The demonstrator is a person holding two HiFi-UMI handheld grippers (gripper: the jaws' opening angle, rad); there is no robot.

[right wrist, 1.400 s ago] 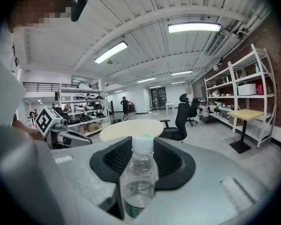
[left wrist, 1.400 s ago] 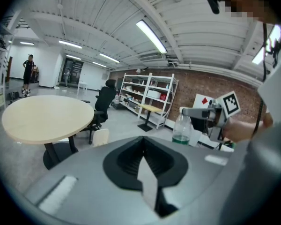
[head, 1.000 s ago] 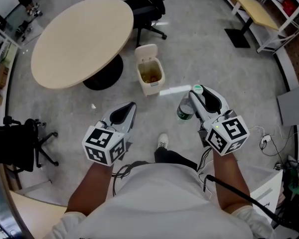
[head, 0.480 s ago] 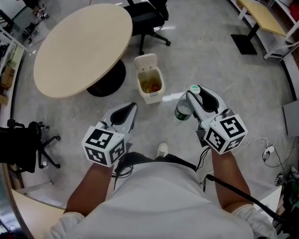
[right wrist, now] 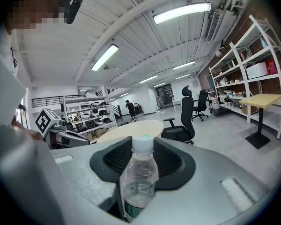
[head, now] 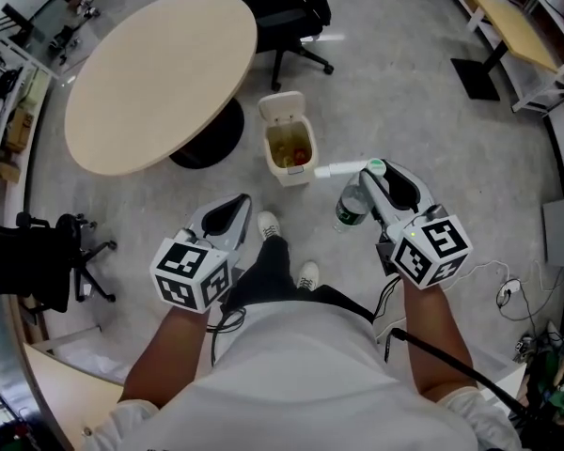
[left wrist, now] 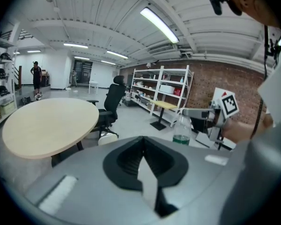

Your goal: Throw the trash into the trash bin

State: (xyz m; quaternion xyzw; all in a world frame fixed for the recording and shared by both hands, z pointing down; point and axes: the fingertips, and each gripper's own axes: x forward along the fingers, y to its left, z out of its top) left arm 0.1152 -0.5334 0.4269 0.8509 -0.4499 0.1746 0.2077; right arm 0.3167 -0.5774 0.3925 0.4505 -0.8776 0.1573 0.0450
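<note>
A small white trash bin (head: 289, 150) stands on the floor with its lid up and some rubbish inside, just ahead of me beside the round table. A clear plastic bottle (head: 352, 209) with a green label and white cap stands upright in my right gripper (head: 368, 184), which is shut on it; the right gripper view shows the bottle (right wrist: 139, 182) filling the jaws. The bottle hangs to the right of the bin and short of it. My left gripper (head: 240, 203) is lower left of the bin, jaws together with nothing in them. From the left gripper view the bottle (left wrist: 181, 128) shows at the right.
A beige round table (head: 160, 73) on a black foot stands left of the bin, with a black office chair (head: 287, 12) behind it. Another black chair (head: 38, 261) is at far left. Shelving and a desk (head: 512, 26) line the right side. Cables (head: 503, 289) lie at right.
I have stepped toward the bin, one foot now forward between the grippers. Both grippers came closer to the bin. The bottle stays in the right gripper.
</note>
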